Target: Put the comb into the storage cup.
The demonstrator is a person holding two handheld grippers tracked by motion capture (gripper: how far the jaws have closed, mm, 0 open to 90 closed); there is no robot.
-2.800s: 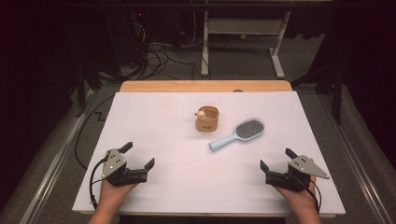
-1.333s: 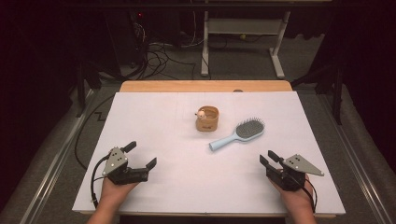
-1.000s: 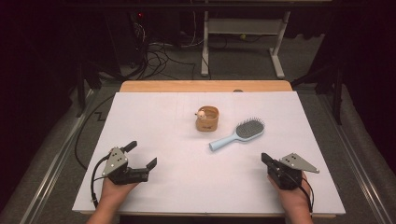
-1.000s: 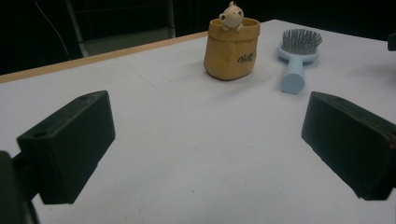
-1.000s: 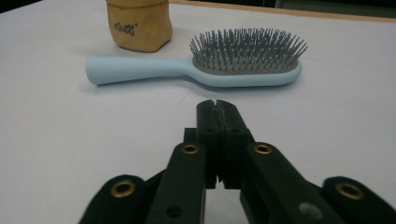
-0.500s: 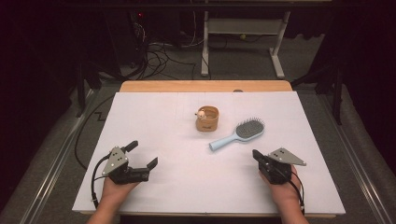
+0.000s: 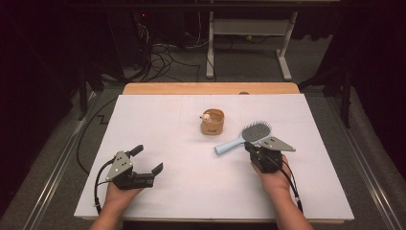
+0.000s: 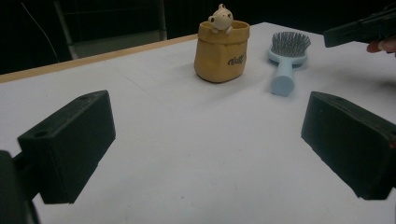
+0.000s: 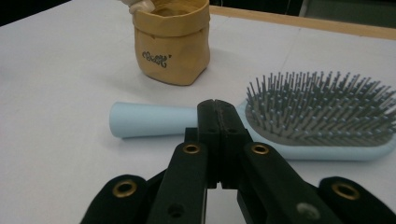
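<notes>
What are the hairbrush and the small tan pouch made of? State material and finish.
Hairbrush: looks like smooth, matte pale-blue plastic, with a grey pad of thin pins.
Tan pouch: creased, rolled rim suggests kraft paper or soft fabric, matte; which one is unclear.

Left tool (image 7: pixel 147 160) low, jaws wide apart, right tool (image 7: pixel 249 147) farther forward, jaws pressed together

Counted on counter (image 7: pixel 158 120): one hairbrush (image 7: pixel 243 137), one tan pouch (image 7: pixel 213 122), one small figure (image 7: pixel 206 116) in pouch; two grippers.

Lab: white-covered table (image 7: pixel 158 120), floor cables (image 7: pixel 165 52), dark surroundings, metal stand (image 7: pixel 249 28).
</notes>
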